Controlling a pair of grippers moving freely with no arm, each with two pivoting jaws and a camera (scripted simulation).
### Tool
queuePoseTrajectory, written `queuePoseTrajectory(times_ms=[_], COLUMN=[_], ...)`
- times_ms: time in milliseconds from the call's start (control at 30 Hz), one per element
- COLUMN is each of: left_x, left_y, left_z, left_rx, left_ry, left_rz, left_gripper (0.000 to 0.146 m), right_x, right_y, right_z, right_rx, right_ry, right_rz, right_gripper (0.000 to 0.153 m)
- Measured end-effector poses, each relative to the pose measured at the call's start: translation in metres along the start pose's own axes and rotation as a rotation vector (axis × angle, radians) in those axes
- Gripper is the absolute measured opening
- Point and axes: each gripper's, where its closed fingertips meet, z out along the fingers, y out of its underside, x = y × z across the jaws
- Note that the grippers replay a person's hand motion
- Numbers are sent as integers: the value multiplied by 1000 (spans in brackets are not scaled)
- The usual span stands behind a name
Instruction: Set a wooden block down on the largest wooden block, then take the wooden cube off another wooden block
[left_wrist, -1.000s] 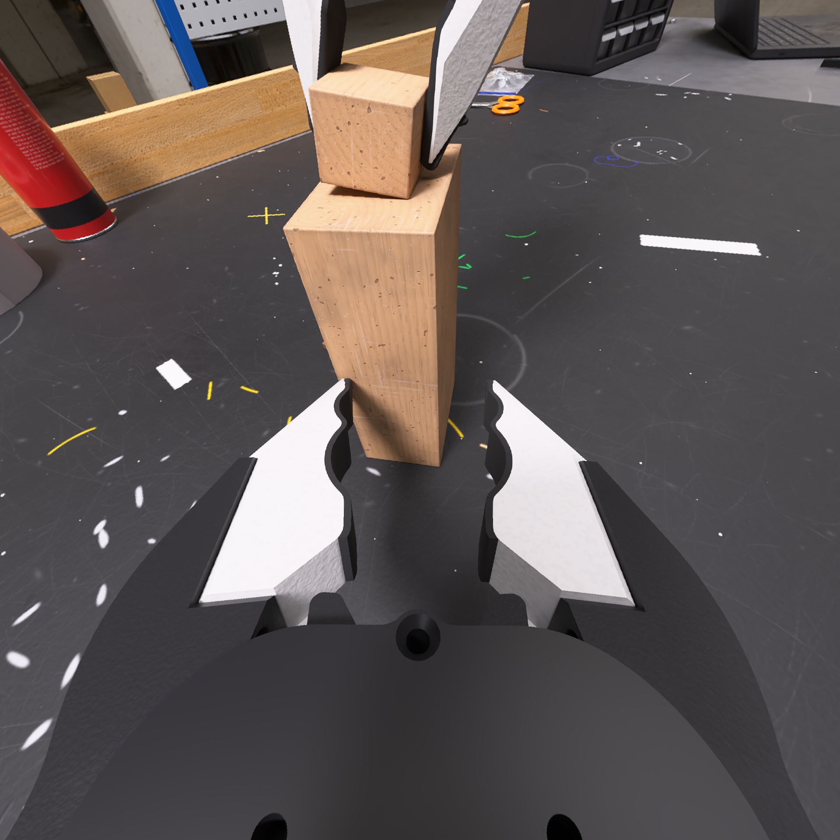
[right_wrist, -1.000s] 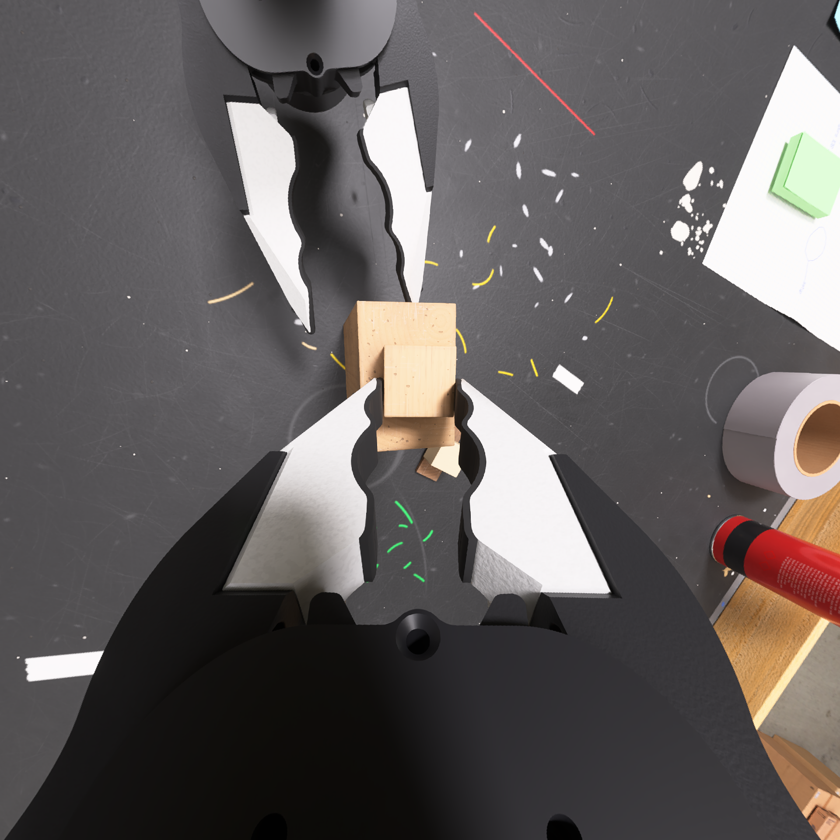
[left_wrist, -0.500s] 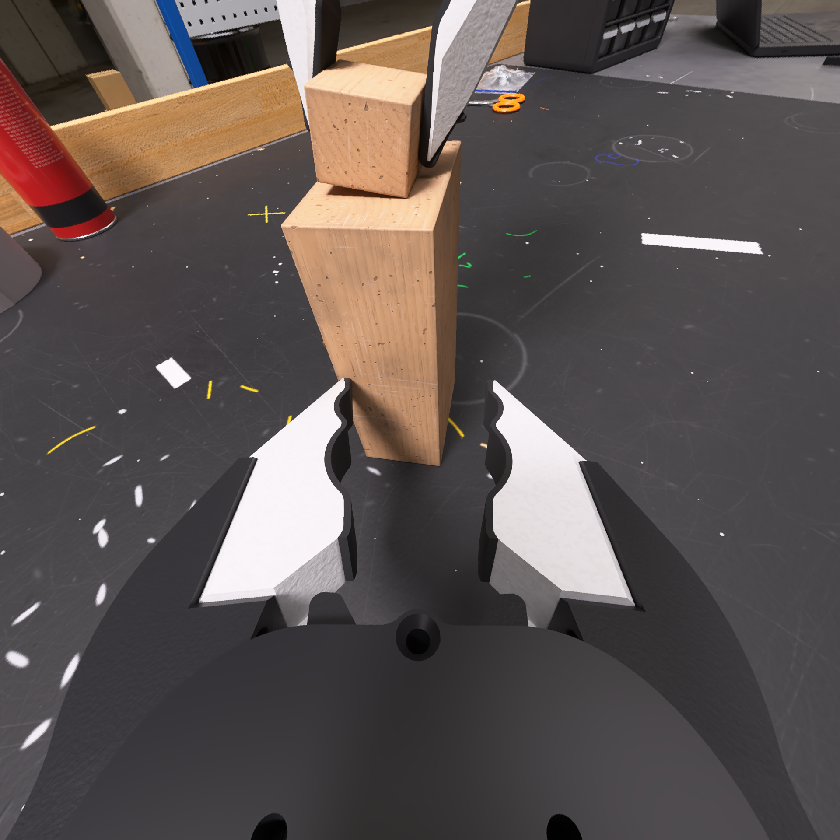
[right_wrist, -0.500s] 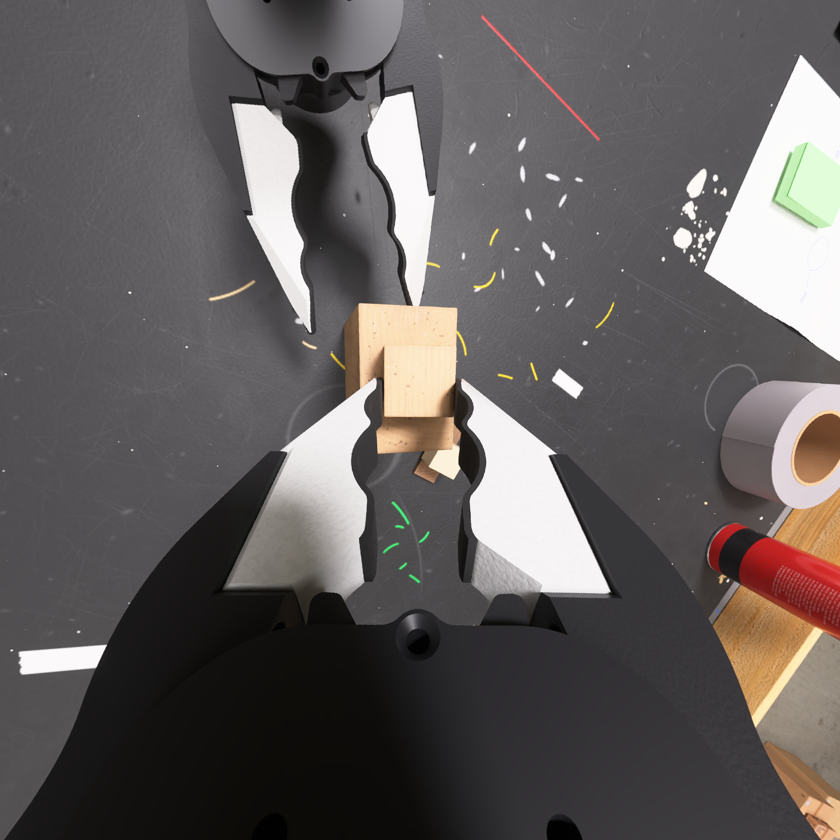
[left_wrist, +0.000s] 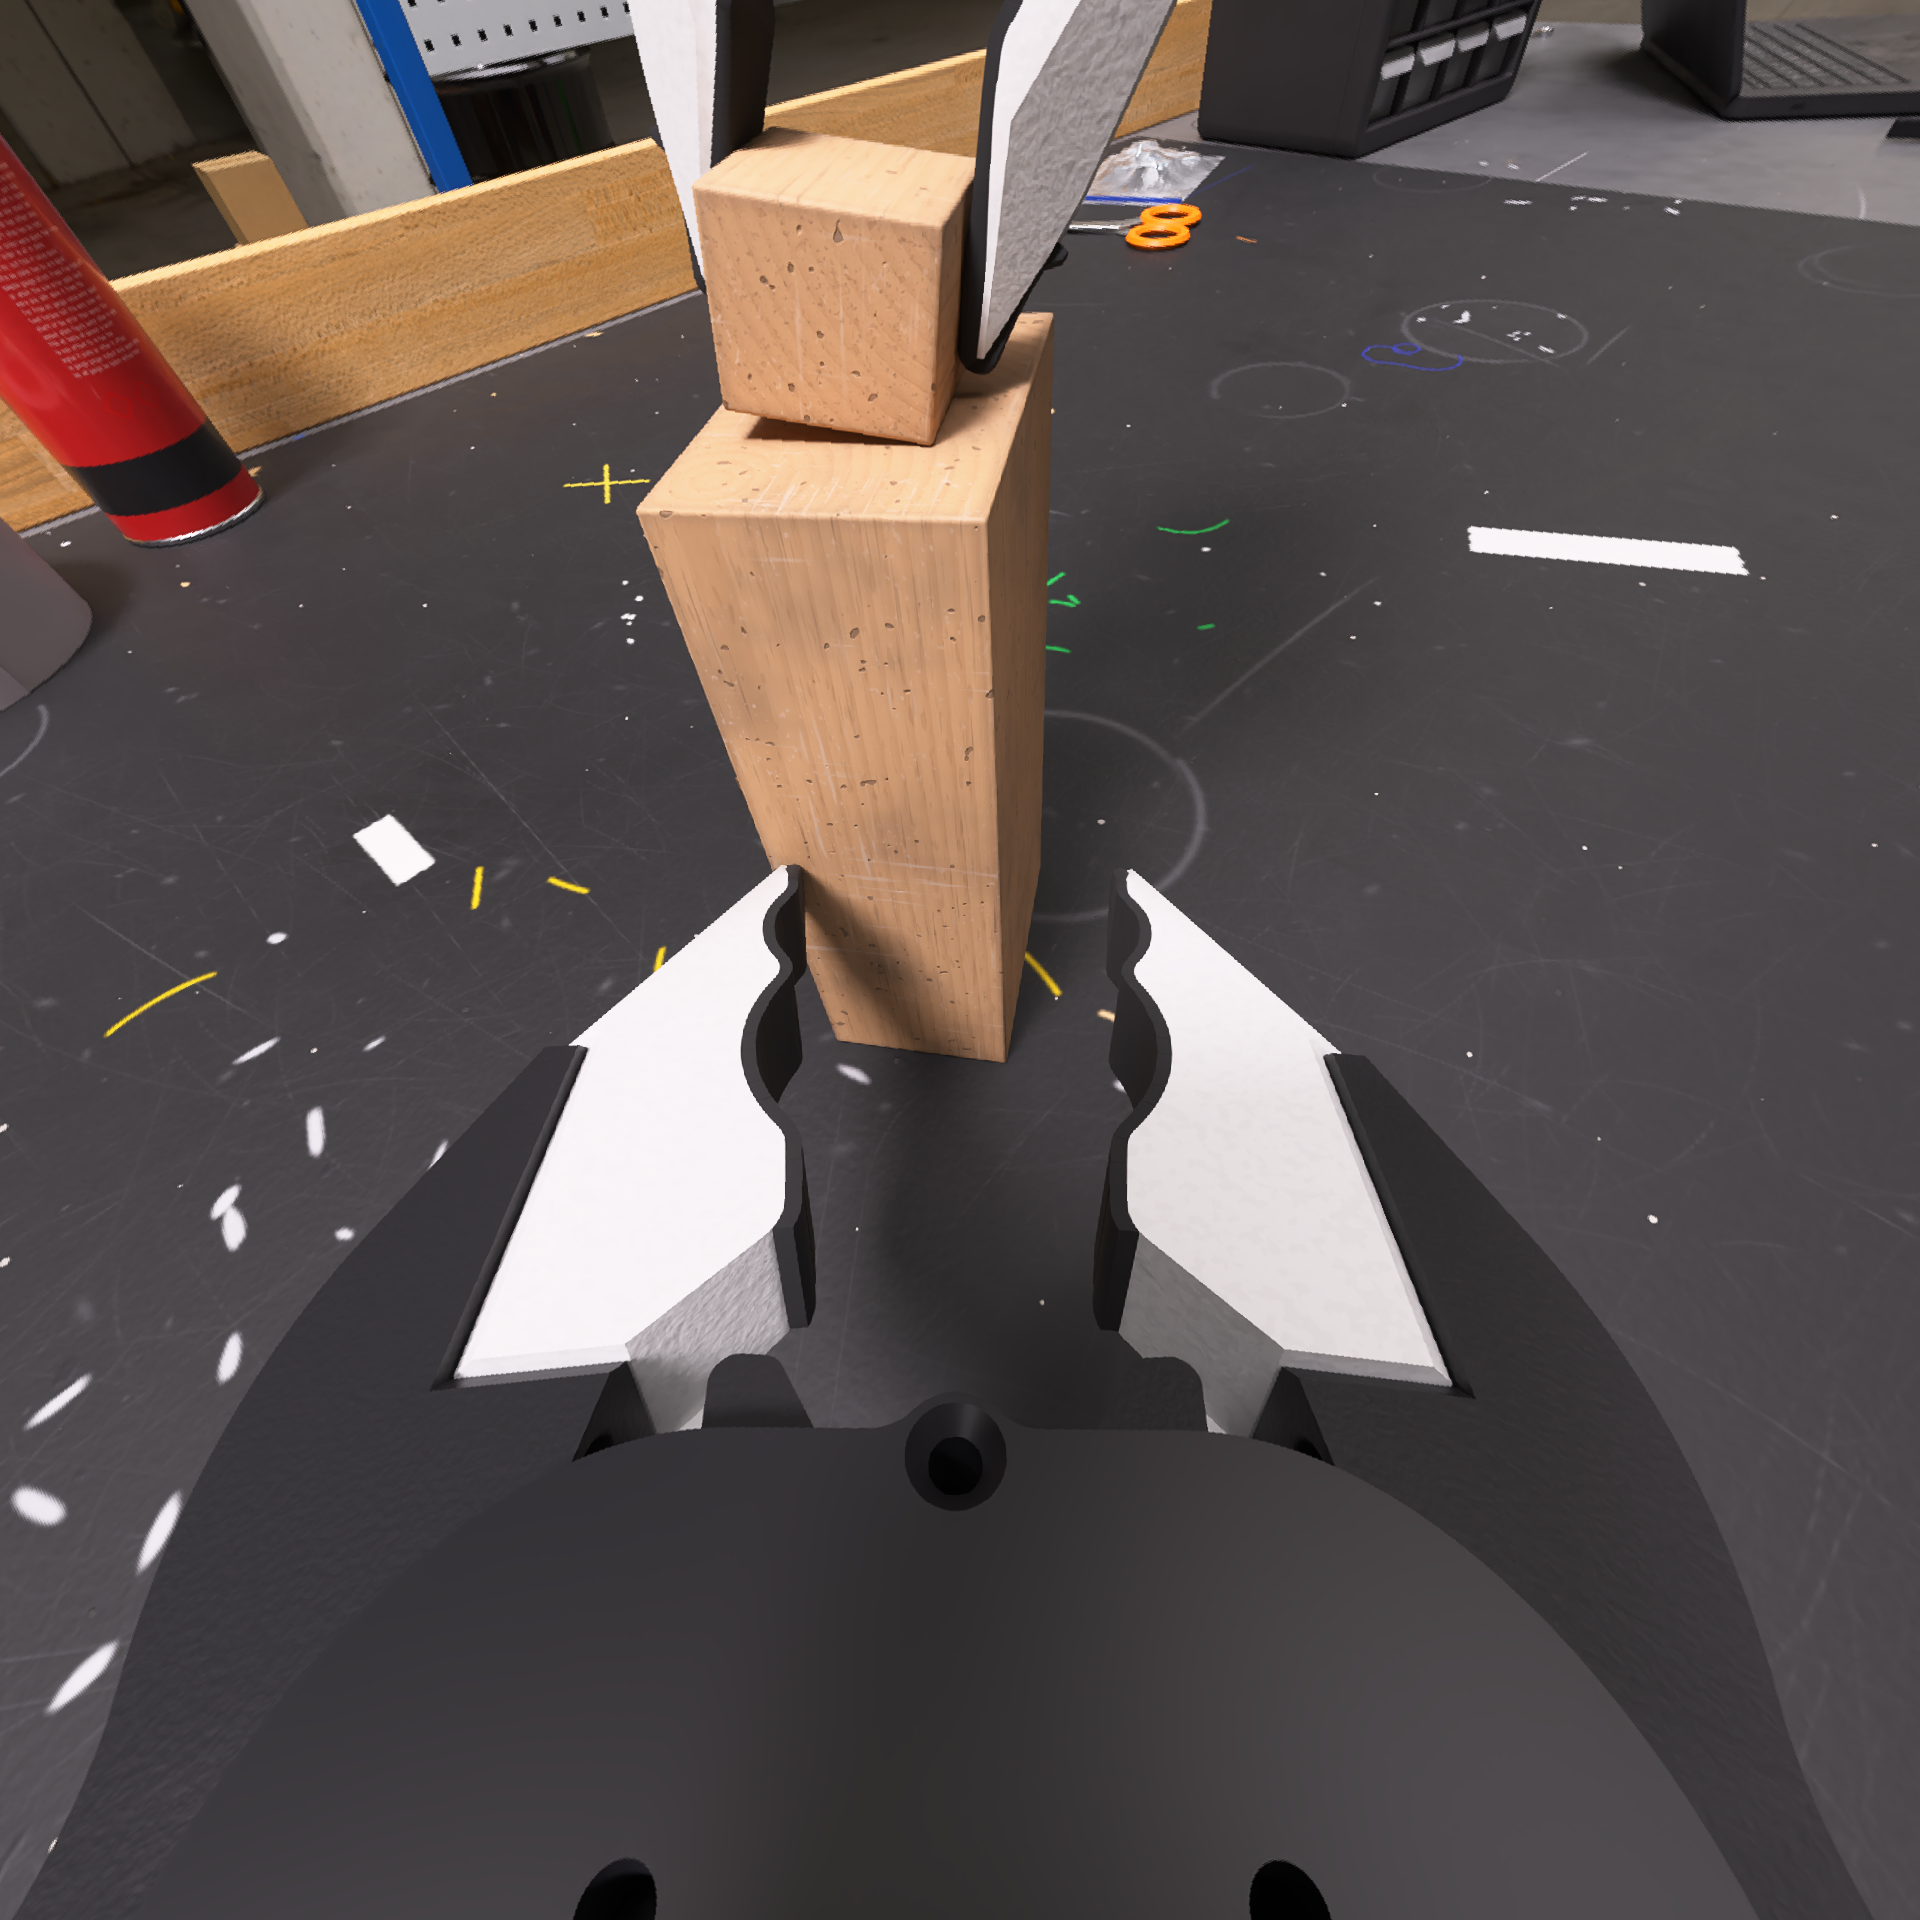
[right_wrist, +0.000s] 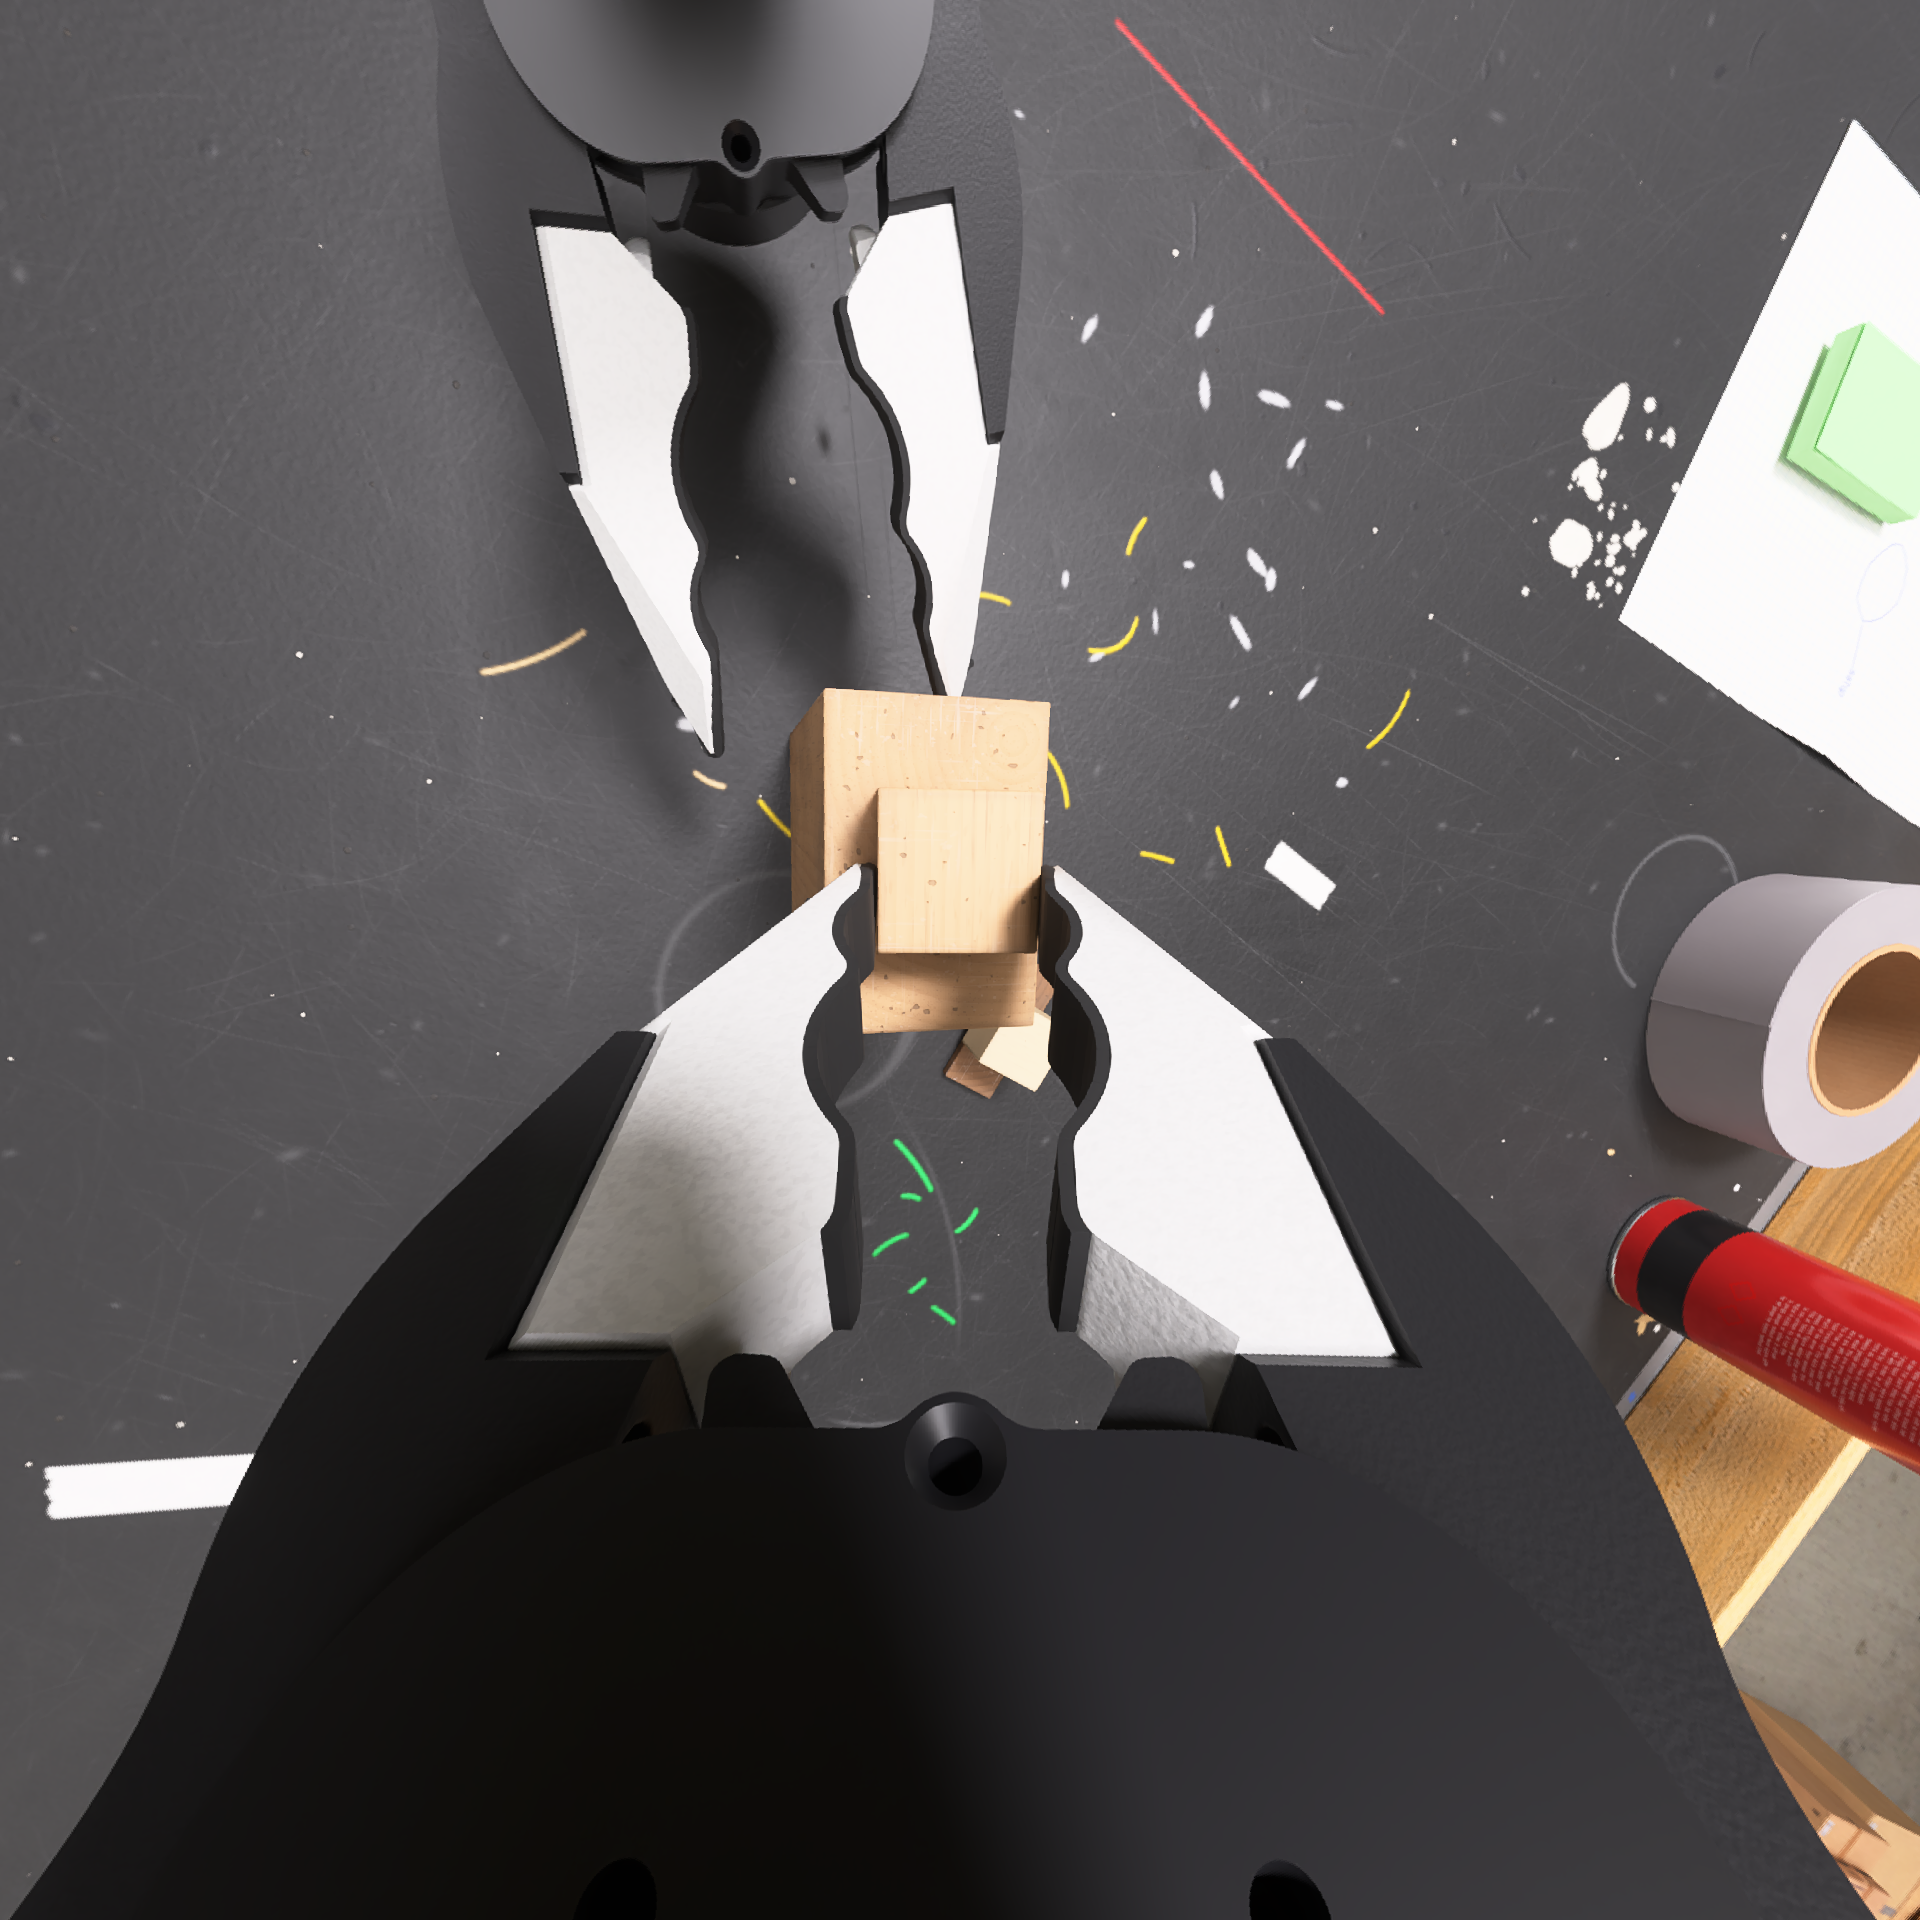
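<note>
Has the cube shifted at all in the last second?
Yes, barely: in the left wrist view the wooden cube has crept left toward the yellow cross. It is not yet clear of the tall block.

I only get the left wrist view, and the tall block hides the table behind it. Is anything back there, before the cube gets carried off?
Observer: Yes. A small wood scrap lies on the table just behind the tall block, below the right gripper.
Operator: What's the grey shape at my left edge?
Observer: A grey tape roll, next to the red can.
Operator: Anything else out of my sight?
Observer: A white sheet with a green block on it, farther along that side.
</note>
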Motion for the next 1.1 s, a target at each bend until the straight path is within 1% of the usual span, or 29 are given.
queuePoseTrajectory(times_ms=[100,267,400,433,533,667,767,833,933,1000,1100], left_x=[0,0,0,0,0,0,-2,-2,-2,-3,-4], left_y=[0,1,1,1,1,0,-1,-2,-2,-1,-2], left_z=[0,1,1,1,1,1,0,0,0,-1,-1], left_rx=[-2,-2,-2,-2,0,4,12,15,14,15,19], left_ry=[0,1,1,1,0,-2,-6,-8,-11,-13,-15], left_rz=[1,0,-1,-1,-2,-3,-8,-10,-11,-13,-16], left_gripper=[59,58,58,58,58,58,58,58,59,59,59], right_x=[1,1,3,3,5,10,20,24,23,22,20], right_y=[0,2,2,2,3,12,36,60,90,102,110], right_z=[0,1,-4,-7,-20,-44,-54,-47,-19,4,37], right_rx=[-1,1,18,27,69,134,138,88,-7,-41,-47], right_ry=[3,6,22,30,62,127,191,203,175,158,118], right_rz=[5,12,32,40,70,140,246,318,388,418,459], right_gripper=[31,36,46,50,55,55,49,48,49,48,46])
